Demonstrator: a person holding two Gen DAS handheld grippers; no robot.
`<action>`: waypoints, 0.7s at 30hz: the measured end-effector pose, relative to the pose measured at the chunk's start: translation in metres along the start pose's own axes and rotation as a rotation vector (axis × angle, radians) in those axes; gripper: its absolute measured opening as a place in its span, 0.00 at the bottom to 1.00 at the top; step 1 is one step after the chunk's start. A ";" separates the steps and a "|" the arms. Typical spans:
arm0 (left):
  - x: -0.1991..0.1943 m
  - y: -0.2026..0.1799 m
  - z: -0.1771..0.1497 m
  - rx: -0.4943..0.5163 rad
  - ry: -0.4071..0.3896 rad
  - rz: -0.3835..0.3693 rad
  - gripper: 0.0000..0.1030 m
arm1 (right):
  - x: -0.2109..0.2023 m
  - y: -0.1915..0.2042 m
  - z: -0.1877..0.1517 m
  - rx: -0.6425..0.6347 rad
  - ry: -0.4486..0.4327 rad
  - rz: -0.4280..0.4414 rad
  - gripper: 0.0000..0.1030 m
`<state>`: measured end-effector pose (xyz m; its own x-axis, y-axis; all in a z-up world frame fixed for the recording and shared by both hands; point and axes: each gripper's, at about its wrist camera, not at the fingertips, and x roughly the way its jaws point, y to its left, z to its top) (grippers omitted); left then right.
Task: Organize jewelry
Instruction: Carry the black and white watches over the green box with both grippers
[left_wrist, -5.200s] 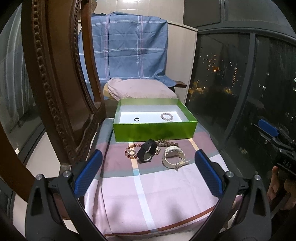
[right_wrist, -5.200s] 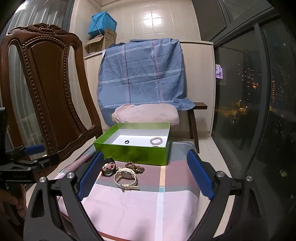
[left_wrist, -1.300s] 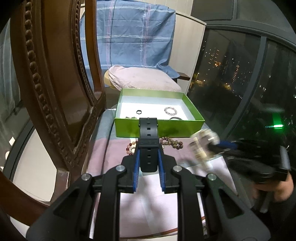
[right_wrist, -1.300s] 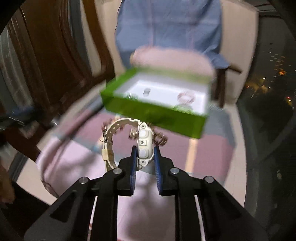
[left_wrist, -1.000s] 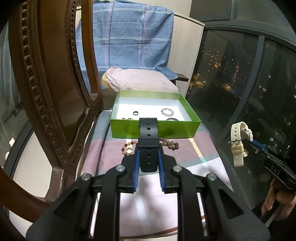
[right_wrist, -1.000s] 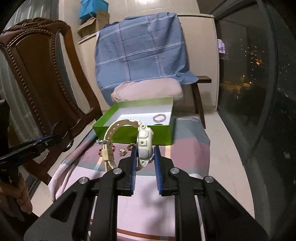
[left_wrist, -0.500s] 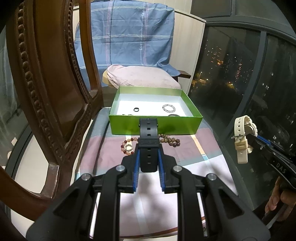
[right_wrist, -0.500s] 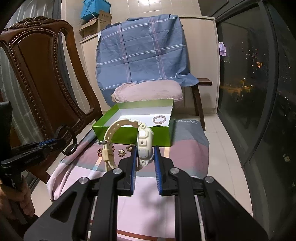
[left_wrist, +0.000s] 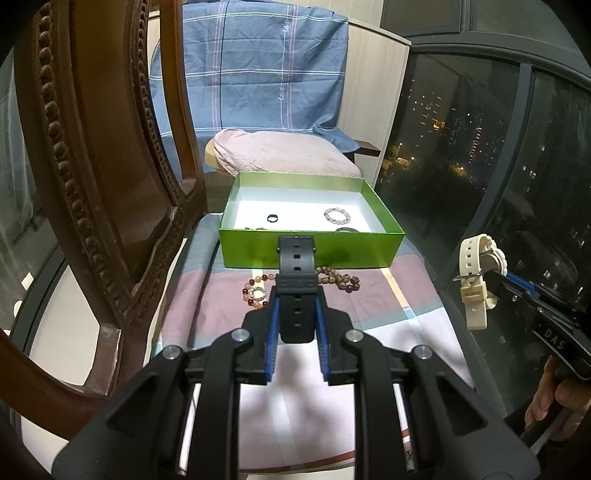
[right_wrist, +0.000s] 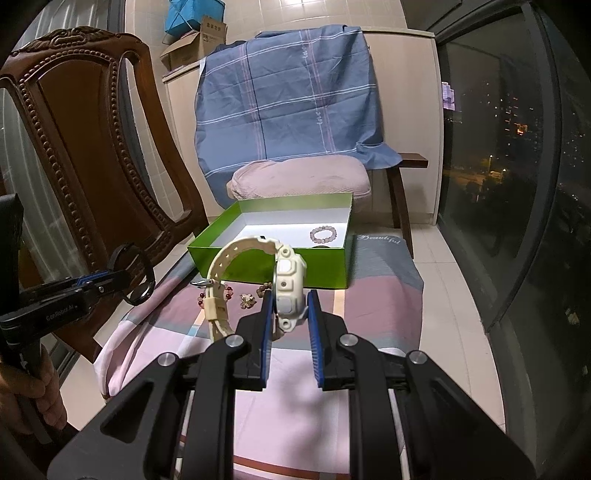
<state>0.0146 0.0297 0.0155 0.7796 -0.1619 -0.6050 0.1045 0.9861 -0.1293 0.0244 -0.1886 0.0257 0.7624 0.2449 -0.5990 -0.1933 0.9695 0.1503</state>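
My left gripper (left_wrist: 295, 299) is shut on a black watch (left_wrist: 296, 273), held above the checked cloth, short of the green box (left_wrist: 310, 254). My right gripper (right_wrist: 290, 299) is shut on a cream watch (right_wrist: 288, 291), also held in the air; it shows at the right of the left wrist view (left_wrist: 476, 273). The left gripper and black watch (right_wrist: 135, 275) show at the left of the right wrist view. Inside the box lie a black ring (left_wrist: 272, 218) and a pale bead bracelet (left_wrist: 336, 215). Two bead bracelets (left_wrist: 341, 278) (left_wrist: 255, 291) lie on the cloth before the box.
A carved wooden chair back (left_wrist: 92, 166) stands close on the left. A pink cushion (left_wrist: 280, 155) and a blue checked cloth (left_wrist: 251, 66) are behind the box. Dark window glass (left_wrist: 498, 166) runs along the right. The cloth-covered surface (left_wrist: 280, 387) drops off at its edges.
Over five seconds both grippers closed on the watches and lifted them off the cloth. In the last second both have held nearly still in the air.
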 end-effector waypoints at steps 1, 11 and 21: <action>0.000 0.000 0.000 0.000 0.000 0.001 0.17 | 0.001 0.001 0.000 -0.001 0.001 0.002 0.18; 0.001 -0.001 0.001 -0.002 0.002 -0.003 0.17 | 0.002 0.003 0.000 -0.005 0.006 0.011 0.18; 0.006 0.003 0.021 -0.025 -0.025 -0.033 0.17 | 0.009 0.002 0.015 0.001 -0.014 0.029 0.18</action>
<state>0.0324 0.0329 0.0280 0.7909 -0.1932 -0.5806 0.1155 0.9789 -0.1685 0.0405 -0.1840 0.0326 0.7649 0.2726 -0.5837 -0.2147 0.9621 0.1679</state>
